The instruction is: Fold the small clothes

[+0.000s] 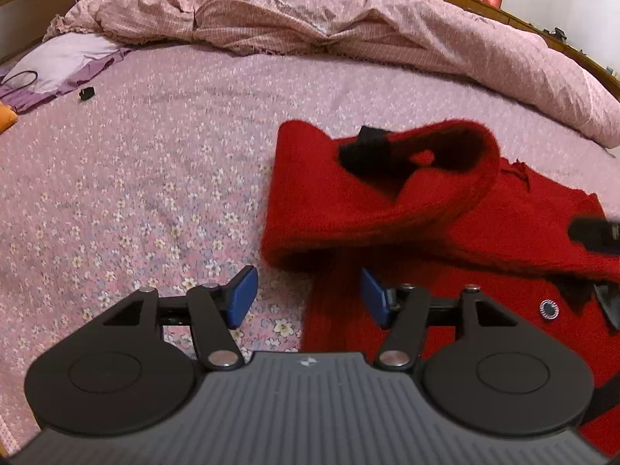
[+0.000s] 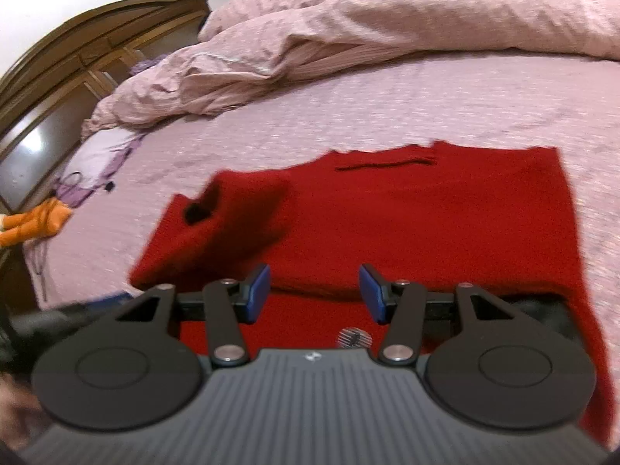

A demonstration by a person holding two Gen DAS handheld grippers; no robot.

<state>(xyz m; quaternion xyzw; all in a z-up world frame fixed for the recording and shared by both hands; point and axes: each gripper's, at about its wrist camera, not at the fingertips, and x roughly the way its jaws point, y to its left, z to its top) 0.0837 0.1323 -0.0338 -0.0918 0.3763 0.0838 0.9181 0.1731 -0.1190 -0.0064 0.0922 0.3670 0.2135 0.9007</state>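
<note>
The left claw [image 1: 309, 297] stands wide, its blue pads [image 1: 243, 297] apart and gripping nothing; one pad hangs over the flowered bed sheet [image 1: 147, 178], the other over the near edge of the red knit garment [image 1: 445, 232]. The right claw [image 2: 314, 293] is likewise wide and empty, hovering above the middle of the same garment [image 2: 387, 217].

The garment lies on the bed, spread mostly flat, with one sleeve [image 1: 387, 193] folded across its body; the sleeve's cuff opening faces the far side of the bed and shows a dark inside. In the right wrist view the long axis runs left to right, the straight hem [image 2: 558, 178] toward the right. A silver button [image 1: 547, 307] sits on the front near the left view's right edge, where the cloth is cut off by the frame.

The right wrist view is blurred, so the knit texture is hard to read. A rumpled pink duvet [image 1: 329, 11] is heaped along the far side. Beyond the sheet's left part lie a purple cloth [image 1: 66, 62] and an orange soft toy [image 2: 35, 224], which is partly cut off.
</note>
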